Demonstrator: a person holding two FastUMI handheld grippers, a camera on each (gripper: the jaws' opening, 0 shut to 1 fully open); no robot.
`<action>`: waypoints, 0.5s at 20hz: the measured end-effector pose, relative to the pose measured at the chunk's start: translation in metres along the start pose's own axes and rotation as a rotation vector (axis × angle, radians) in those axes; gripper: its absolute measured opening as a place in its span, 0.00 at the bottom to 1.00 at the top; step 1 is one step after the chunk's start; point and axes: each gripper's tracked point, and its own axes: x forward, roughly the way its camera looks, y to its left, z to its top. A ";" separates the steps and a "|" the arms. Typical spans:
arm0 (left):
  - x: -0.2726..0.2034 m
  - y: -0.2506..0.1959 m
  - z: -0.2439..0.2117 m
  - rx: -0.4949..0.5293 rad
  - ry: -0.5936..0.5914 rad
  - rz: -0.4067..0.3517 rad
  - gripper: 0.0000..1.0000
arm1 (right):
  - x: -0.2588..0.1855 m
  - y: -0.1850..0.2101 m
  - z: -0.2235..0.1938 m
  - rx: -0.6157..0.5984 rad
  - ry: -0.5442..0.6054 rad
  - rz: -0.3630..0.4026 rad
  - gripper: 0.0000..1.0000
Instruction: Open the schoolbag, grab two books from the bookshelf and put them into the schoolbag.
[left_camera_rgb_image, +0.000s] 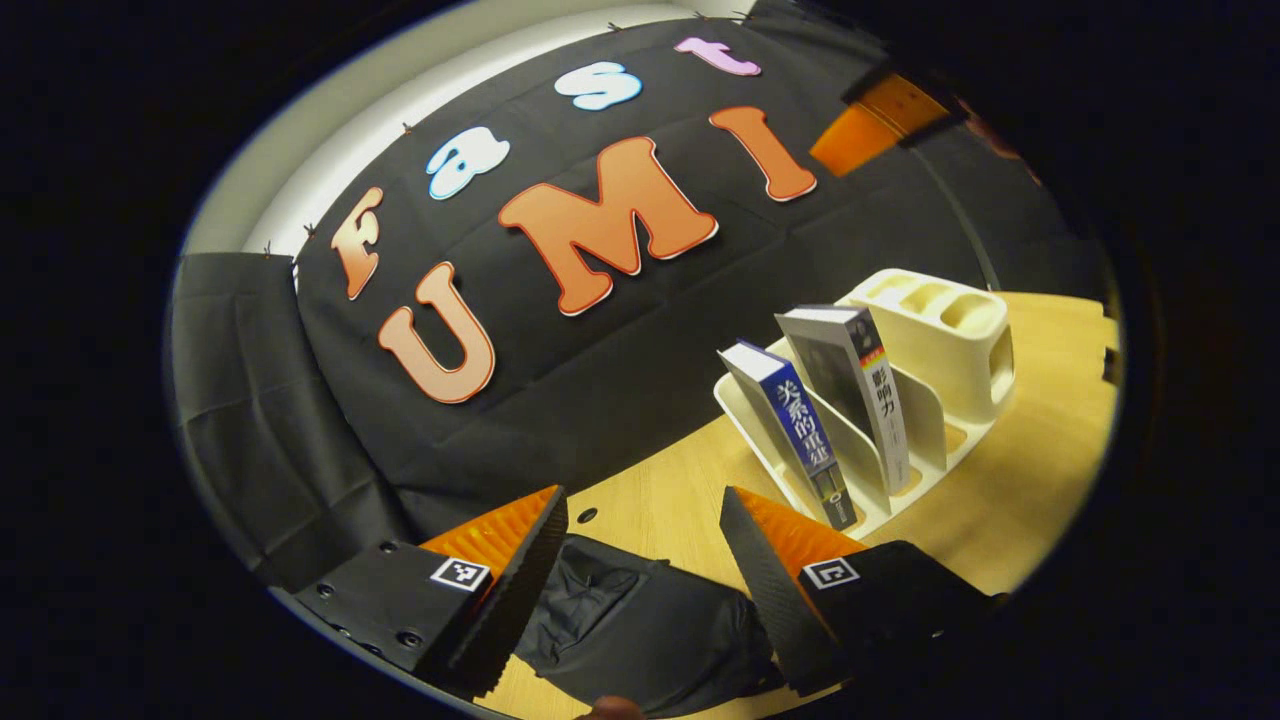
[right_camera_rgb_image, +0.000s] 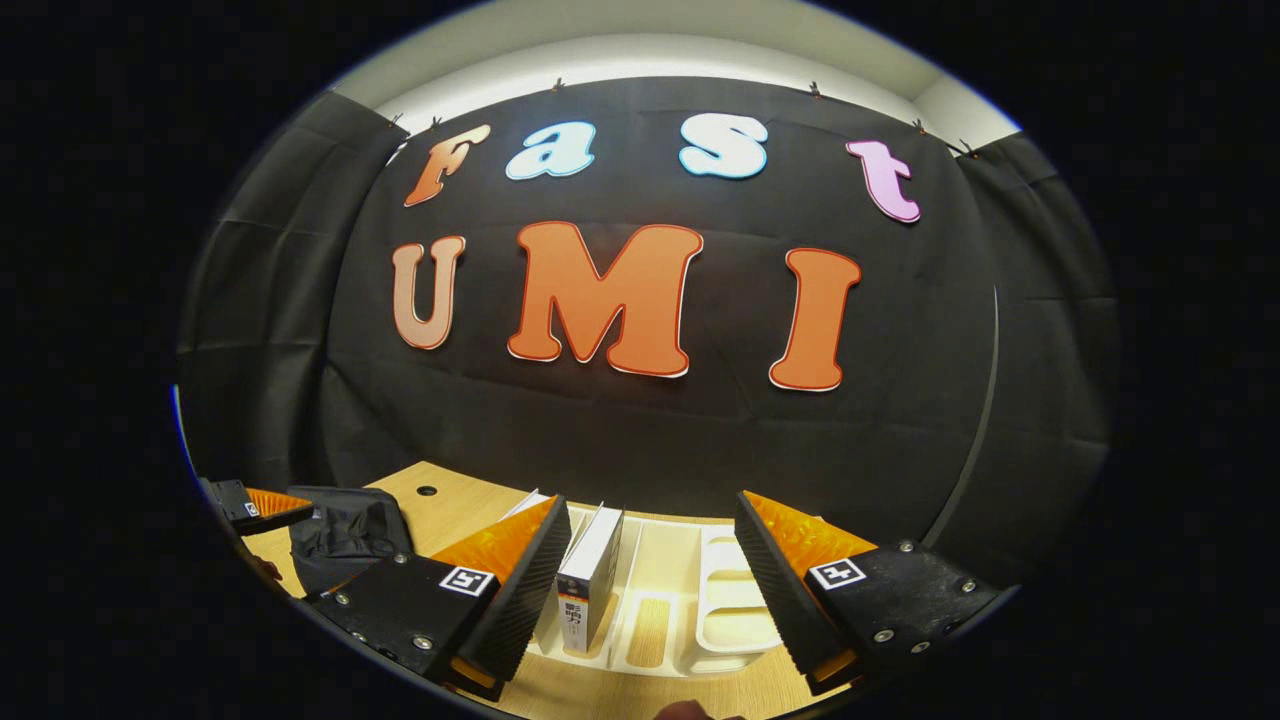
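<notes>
Left gripper (left_camera_rgb_image: 640, 560): I hold it spread wide, empty, above the black schoolbag (left_camera_rgb_image: 640, 630) at lower centre of the left gripper view.
Right gripper (right_camera_rgb_image: 650, 560): spread, empty, facing the white bookshelf (right_camera_rgb_image: 690, 610).
Books: blue-spined book (left_camera_rgb_image: 800, 430) and white-spined book (left_camera_rgb_image: 865, 390) lean in the shelf slots, right of frame.
Schoolbag: soft, floppy cloth; I judge it slumps.
Hold: stiff, light paperbacks; I'd pinch a spine's top edge.

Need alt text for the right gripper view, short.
The right gripper hangs open above a white bookshelf on a wooden table, a white book upright between its fingers, untouched. At far left, a black schoolbag and the left gripper.
</notes>
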 end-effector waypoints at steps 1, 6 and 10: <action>-0.001 -0.003 -0.008 0.023 0.014 0.002 0.98 | 0.001 0.000 -0.001 -0.002 0.003 0.004 0.98; -0.007 -0.021 -0.059 0.155 0.104 -0.008 0.98 | 0.002 -0.006 -0.008 -0.007 0.015 0.013 0.98; -0.014 -0.030 -0.097 0.237 0.178 -0.010 0.98 | 0.003 -0.012 -0.013 -0.007 0.020 0.021 0.98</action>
